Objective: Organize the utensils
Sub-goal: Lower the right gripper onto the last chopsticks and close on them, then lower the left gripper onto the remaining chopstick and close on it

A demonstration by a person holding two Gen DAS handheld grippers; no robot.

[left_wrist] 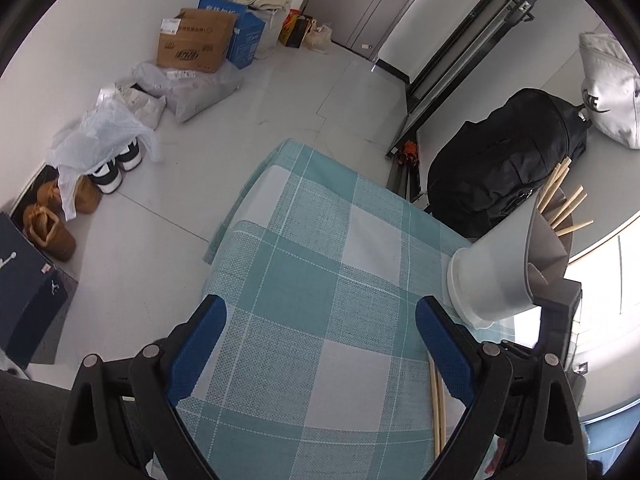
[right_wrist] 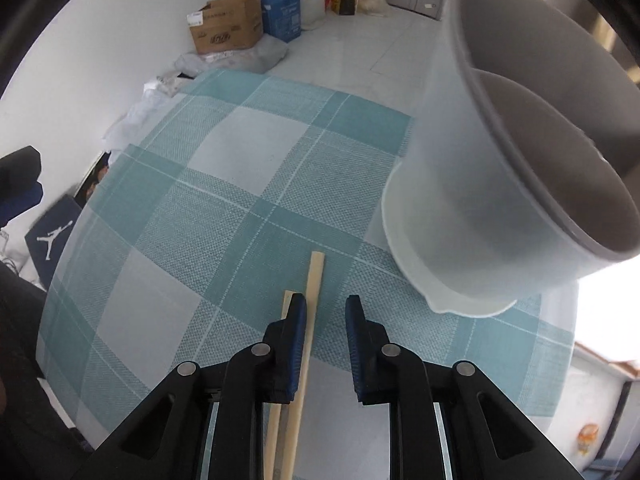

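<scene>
Two wooden chopsticks (right_wrist: pixel 308 320) lie side by side on the teal checked tablecloth (right_wrist: pixel 240 200). My right gripper (right_wrist: pixel 325 312) is open just above them; one stick runs between its fingers, the other lies under the left finger (right_wrist: pixel 294 332). A grey-and-white utensil holder (right_wrist: pixel 500 184) stands to the right, close by. In the left wrist view the holder (left_wrist: pixel 496 264) holds several chopsticks (left_wrist: pixel 560 204), and the two loose chopsticks (left_wrist: pixel 437 404) lie by the right finger. My left gripper (left_wrist: pixel 320 312) is wide open and empty over the cloth.
The table edge (left_wrist: pixel 224 232) drops to a tiled floor with shoes (left_wrist: pixel 108 168), plastic bags and cardboard boxes (left_wrist: pixel 192 40) along the wall. A black backpack (left_wrist: pixel 504 164) stands behind the holder. My left gripper shows at the left edge of the right wrist view (right_wrist: pixel 20 184).
</scene>
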